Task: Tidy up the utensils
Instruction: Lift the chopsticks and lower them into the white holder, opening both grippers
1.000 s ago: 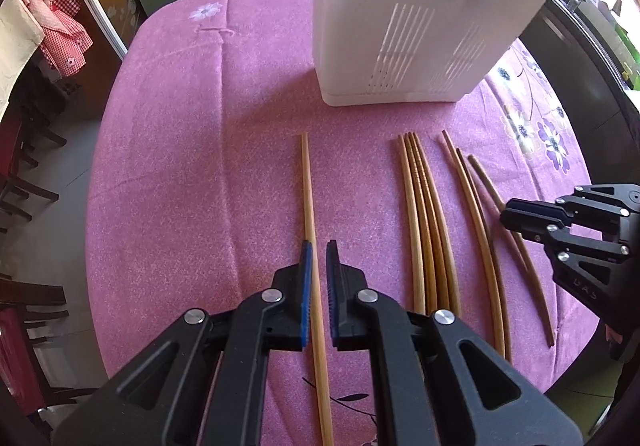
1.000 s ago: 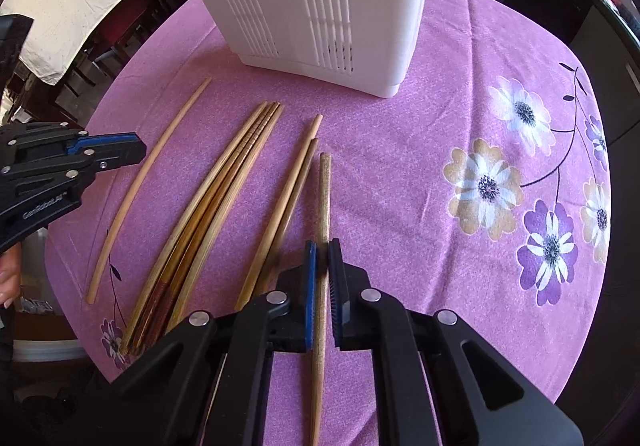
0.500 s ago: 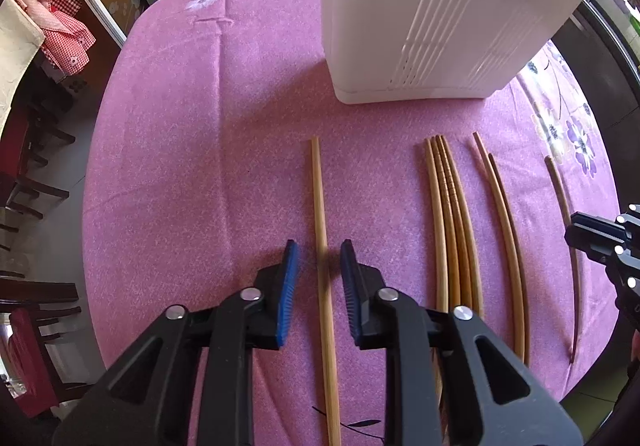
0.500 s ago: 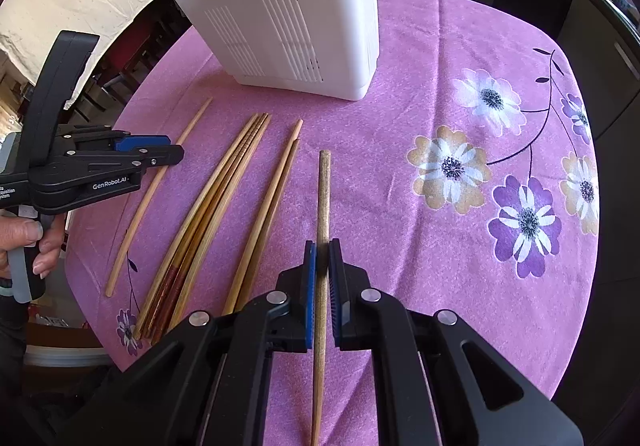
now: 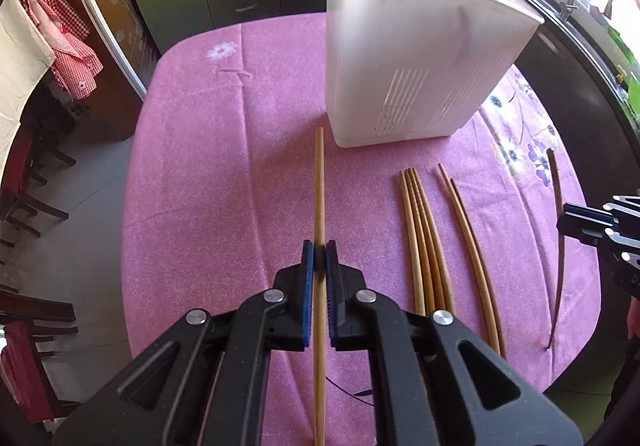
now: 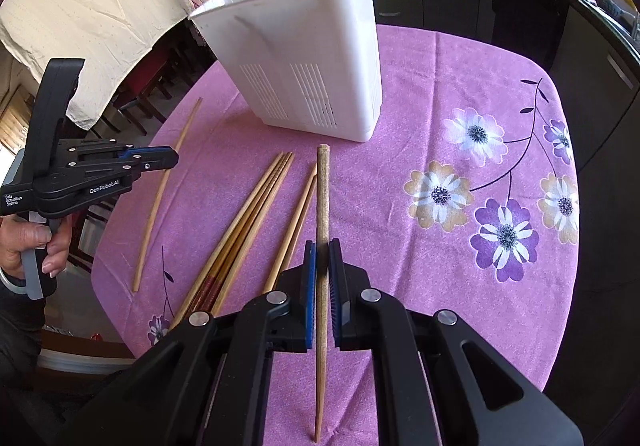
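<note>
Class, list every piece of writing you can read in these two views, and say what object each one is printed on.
"GenRobot.AI": side of the left gripper, seen in the right wrist view.
"Data Acquisition System": small print at the rear of that gripper's body, barely legible.
White utensil holder, chopsticks and tablecloth: no writing.

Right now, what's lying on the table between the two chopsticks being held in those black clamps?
In the left wrist view, a bundle of four chopsticks and a separate pair lie on the pink tablecloth, between the pale chopstick and the dark chopstick.
</note>
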`<control>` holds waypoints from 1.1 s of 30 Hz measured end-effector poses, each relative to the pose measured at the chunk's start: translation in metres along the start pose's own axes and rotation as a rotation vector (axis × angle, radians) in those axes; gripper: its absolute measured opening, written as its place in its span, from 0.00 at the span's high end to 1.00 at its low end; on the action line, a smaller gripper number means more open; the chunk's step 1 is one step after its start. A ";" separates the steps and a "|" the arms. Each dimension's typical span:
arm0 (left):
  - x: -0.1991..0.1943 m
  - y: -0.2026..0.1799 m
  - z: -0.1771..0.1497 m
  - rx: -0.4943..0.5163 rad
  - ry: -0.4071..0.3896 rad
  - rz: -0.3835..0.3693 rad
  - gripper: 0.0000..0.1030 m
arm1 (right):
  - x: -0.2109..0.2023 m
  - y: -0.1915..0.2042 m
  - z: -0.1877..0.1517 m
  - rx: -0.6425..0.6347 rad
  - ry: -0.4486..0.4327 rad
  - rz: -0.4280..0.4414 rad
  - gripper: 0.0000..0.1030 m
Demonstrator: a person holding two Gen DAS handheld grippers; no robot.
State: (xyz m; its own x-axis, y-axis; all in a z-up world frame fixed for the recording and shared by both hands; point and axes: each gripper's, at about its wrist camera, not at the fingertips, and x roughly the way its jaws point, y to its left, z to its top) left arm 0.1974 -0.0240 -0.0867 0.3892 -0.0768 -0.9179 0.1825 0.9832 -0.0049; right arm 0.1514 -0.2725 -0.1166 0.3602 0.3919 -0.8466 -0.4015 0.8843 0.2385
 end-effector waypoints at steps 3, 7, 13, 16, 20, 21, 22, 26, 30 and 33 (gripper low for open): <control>-0.027 -0.003 -0.008 0.015 -0.054 -0.014 0.95 | -0.017 0.004 -0.003 -0.001 -0.038 0.013 0.93; -0.057 -0.007 -0.021 0.040 -0.110 -0.036 0.95 | -0.038 0.011 -0.011 -0.013 -0.089 0.018 0.93; -0.090 -0.016 -0.035 0.089 -0.190 -0.036 0.95 | -0.059 0.023 -0.016 -0.036 -0.145 0.031 0.93; -0.098 -0.020 -0.040 0.104 -0.210 -0.043 0.95 | -0.066 0.028 -0.018 -0.050 -0.161 0.034 0.93; -0.101 -0.022 -0.041 0.112 -0.226 -0.046 0.95 | -0.070 0.034 -0.021 -0.066 -0.170 0.031 0.93; -0.102 -0.022 -0.042 0.112 -0.229 -0.049 0.95 | -0.071 0.035 -0.021 -0.069 -0.173 0.033 0.93; -0.103 -0.022 -0.041 0.111 -0.234 -0.052 0.95 | -0.072 0.036 -0.022 -0.071 -0.176 0.035 0.93; -0.106 -0.022 -0.040 0.112 -0.250 -0.064 0.95 | -0.076 0.035 -0.022 -0.075 -0.189 0.040 0.93; -0.109 -0.022 -0.035 0.114 -0.257 -0.072 0.95 | -0.079 0.036 -0.020 -0.077 -0.201 0.044 0.93; -0.109 -0.023 -0.031 0.112 -0.261 -0.077 0.95 | -0.081 0.037 -0.017 -0.079 -0.208 0.046 0.93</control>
State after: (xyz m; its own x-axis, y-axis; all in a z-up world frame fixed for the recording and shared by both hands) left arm 0.1227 -0.0329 0.0016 0.5869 -0.2048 -0.7833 0.3133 0.9495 -0.0135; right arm 0.0930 -0.2763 -0.0475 0.5030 0.4824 -0.7172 -0.4831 0.8450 0.2295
